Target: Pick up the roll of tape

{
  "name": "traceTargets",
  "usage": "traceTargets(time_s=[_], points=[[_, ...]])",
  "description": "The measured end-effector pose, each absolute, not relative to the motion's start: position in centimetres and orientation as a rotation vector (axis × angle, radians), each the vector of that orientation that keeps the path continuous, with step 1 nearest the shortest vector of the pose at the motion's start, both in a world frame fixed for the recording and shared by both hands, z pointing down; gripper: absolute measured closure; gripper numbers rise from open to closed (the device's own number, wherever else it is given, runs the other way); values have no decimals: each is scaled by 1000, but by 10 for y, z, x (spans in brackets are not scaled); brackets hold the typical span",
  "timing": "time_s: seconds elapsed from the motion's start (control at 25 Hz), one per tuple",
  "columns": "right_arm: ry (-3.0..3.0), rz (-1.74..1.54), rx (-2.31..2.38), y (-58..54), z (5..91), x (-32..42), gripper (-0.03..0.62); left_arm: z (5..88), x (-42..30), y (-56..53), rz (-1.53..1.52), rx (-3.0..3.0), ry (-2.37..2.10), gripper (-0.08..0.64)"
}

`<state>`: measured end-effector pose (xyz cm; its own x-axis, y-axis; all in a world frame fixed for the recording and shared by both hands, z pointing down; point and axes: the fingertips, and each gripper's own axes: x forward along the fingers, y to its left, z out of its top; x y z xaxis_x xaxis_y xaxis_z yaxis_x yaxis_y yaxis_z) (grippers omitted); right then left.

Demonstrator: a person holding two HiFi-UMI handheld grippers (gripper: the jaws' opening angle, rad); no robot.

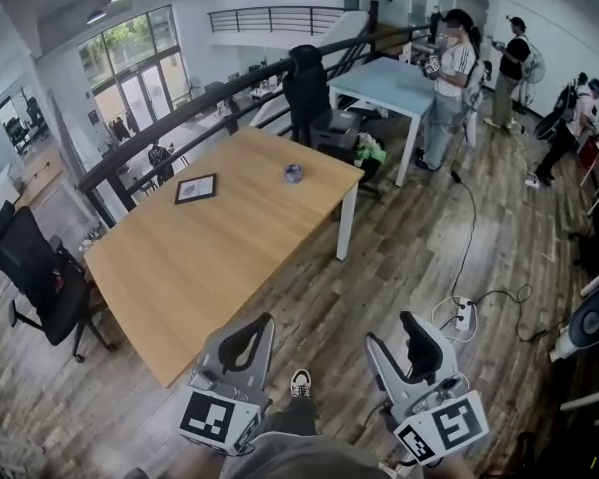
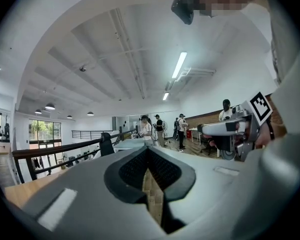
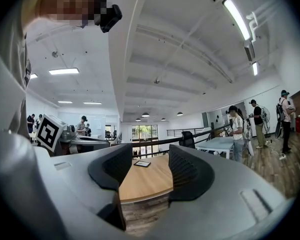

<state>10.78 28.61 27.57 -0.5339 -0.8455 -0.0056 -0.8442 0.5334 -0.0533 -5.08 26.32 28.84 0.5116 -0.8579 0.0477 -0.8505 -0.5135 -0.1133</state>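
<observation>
The roll of tape (image 1: 293,173) is a small grey ring lying flat near the far right corner of the wooden table (image 1: 210,267). Both grippers are low in the head view, in front of the table's near corner and far from the tape. My left gripper (image 1: 263,321) (image 2: 149,152) has its dark pads meeting at the tips, with nothing between them. The right gripper (image 1: 410,319) (image 3: 150,156) stands open and empty, with the table's edge showing through its gap. Neither gripper view shows the tape.
A black framed tablet (image 1: 195,188) (image 3: 142,163) lies on the table left of the tape. Black chairs stand at the left (image 1: 40,272) and behind the table (image 1: 304,88). A power strip with cables (image 1: 464,312) lies on the floor at right. People stand by a pale table (image 1: 389,78).
</observation>
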Motion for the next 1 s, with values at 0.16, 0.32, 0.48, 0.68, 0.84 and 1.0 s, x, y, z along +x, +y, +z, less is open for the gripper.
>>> traceTargets(time_s=[0.16,0.32,0.48,0.68,0.84,1.0], points=[[2743,-91,-1516,243,278,95,380,289,-62,219,-155,-2682,1498,558],[2751,-108,-1542,189,278,82,380,288,-75,165,-158,-2698,1488,558],[2764,-114,-1556,136,280,65,380,290,-91,109,-176,-2717,1472,558],[2765,-119,-1569,81,283,46,380,284,-107,50,-124,-2732,1443,558],[2719,-117,-1579,49,276,36,382,281,-120,17,-116,-2723,1435,558],[2715,-129,-1593,26,275,29,382,286,-129,-4,-109,-2744,1435,558]])
